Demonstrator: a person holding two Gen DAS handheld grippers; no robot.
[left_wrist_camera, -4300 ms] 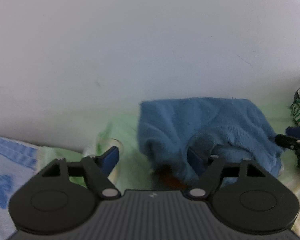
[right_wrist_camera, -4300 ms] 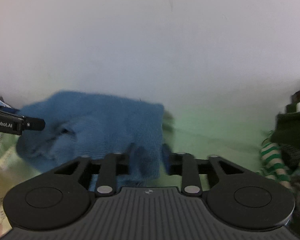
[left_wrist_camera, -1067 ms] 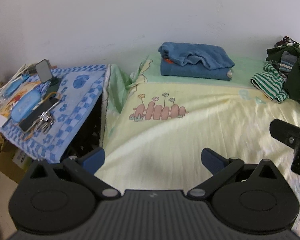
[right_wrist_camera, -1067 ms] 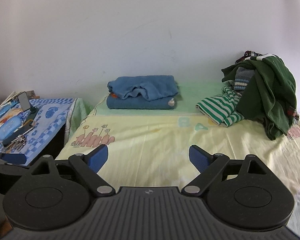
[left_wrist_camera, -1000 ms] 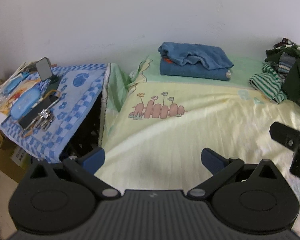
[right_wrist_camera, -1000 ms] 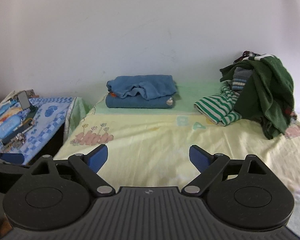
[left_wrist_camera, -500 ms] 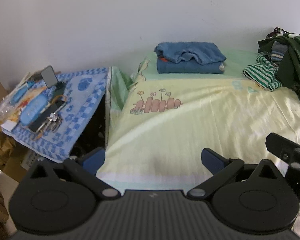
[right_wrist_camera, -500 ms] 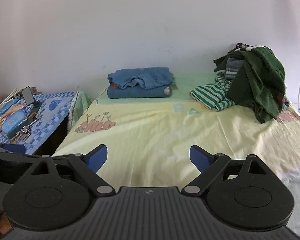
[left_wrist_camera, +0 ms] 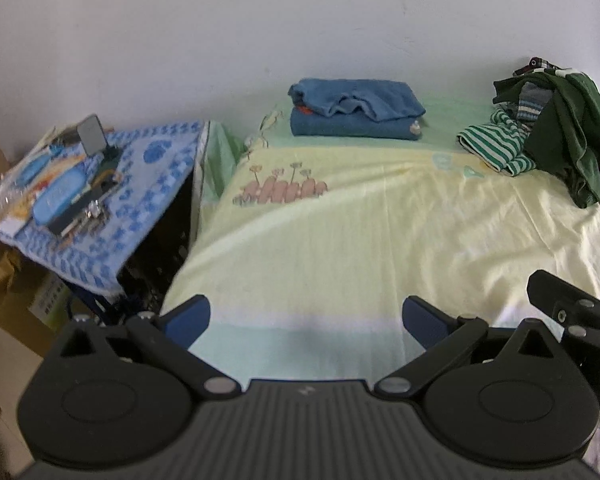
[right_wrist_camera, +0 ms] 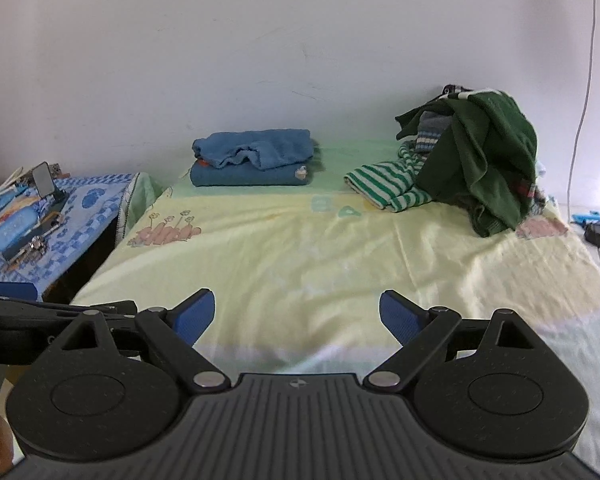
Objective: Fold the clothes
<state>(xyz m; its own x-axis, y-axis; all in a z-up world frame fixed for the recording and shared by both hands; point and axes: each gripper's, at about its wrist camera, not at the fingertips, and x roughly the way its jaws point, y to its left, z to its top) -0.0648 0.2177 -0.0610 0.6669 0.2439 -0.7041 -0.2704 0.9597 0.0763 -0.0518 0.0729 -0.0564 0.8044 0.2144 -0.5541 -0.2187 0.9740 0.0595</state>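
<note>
Left gripper (left_wrist_camera: 306, 320) wide apart, empty, held low over the near edge of the bed (left_wrist_camera: 340, 248). Right gripper (right_wrist_camera: 296, 312) likewise spread wide, nothing between the pads, level with the left and just beside it. Ahead, bare yellow sheet; no garment laid out for work. At the far side against the wall, blue stack (right_wrist_camera: 254, 158): two folded pieces, the upper one somewhat rumpled along its front edge, resting square on the lower. Well apart from it at the far right, unfolded pile (right_wrist_camera: 476, 156): dark green top draped over the heap, striped shirt (right_wrist_camera: 388, 186) spilling toward the middle, other pieces buried beneath and not countable. Judged part done: two items folded and stacked, the pile not yet begun, likely the greater share left. Off the bed to the left, side table (left_wrist_camera: 140, 184) with clutter, not concerned. Against the frames of four seconds back: both grippers then close upon the blue stack, right one narrow on the cloth; now withdrawn to the near edge, both released, stack standing alone.
</note>
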